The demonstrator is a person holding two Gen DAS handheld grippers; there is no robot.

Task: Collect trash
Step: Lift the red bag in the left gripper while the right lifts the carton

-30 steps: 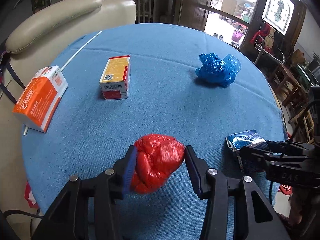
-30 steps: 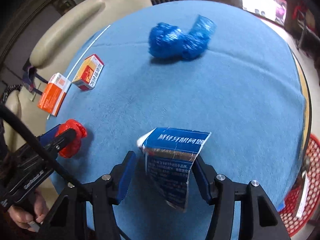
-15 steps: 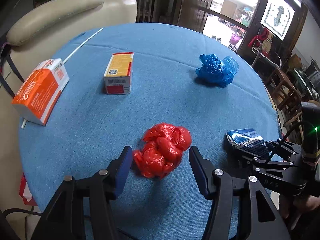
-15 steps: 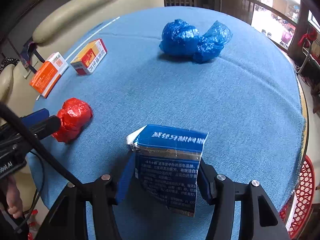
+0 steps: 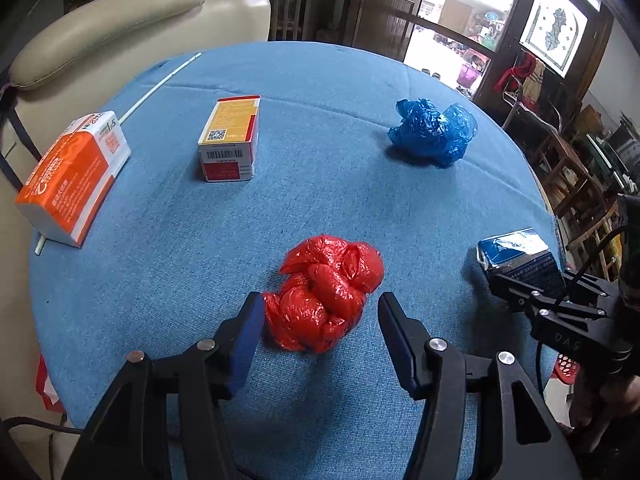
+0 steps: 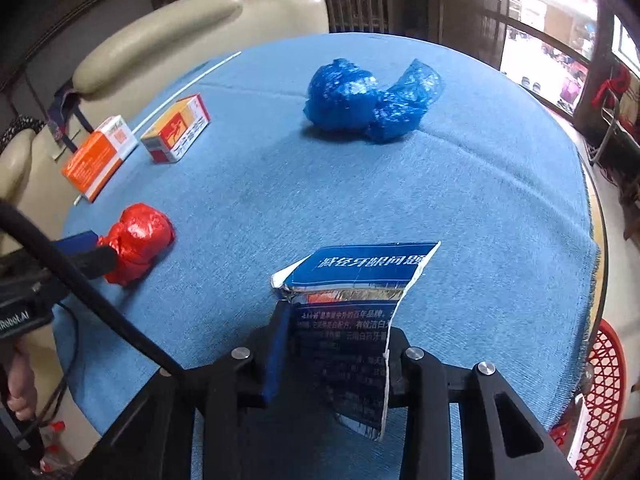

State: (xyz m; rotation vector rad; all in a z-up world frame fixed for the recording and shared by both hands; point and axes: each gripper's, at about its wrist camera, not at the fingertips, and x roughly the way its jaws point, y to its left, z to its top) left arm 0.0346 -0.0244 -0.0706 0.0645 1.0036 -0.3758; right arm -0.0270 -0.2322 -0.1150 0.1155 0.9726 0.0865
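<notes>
Left wrist view
- left gripper (image 5: 320, 320): we are seeing it standing apart, jaws wide, pressing on nothing.
- red bag (image 5: 326, 294): crumpled red plastic, lying on the cloth between the left fingers; the left pad is sitting just beside it, and we are seeing a clear gap at the right pad.
- right gripper (image 5: 520, 284): we are seeing it coming in from the right edge, clamped on the blue carton (image 5: 518, 260); the carton is sitting near the table's right edge.
- blue bag (image 5: 434, 130): crumpled blue plastic, lying far right on the cloth, well apart from both grippers.
- red-yellow box (image 5: 230, 140): lying far left of centre.
- orange box (image 5: 70, 178): lying at the left edge, over a white stick (image 5: 160, 84).
- table (image 5: 320, 208): round, wearing a blue cloth.
- sofa (image 5: 120, 36): cream, standing behind the table.

Right wrist view
- right gripper (image 6: 336, 332): its jaws have just been closing; we are seeing both pads pressing the sides of the torn blue carton (image 6: 360, 312), which is standing up between them.
- left gripper (image 6: 86, 248): we are seeing it at the left edge with the red bag (image 6: 138, 240) at its tips; one blue pad is showing beside the bag.
- blue bag (image 6: 370, 100): lying far centre.
- red-yellow box (image 6: 176, 128) and orange box (image 6: 100, 156): lying side by side, far left.
- hand (image 6: 18, 384): gripping the left handle, bottom left.
- red basket (image 6: 600, 392): standing on the floor below the table's right edge.
</notes>
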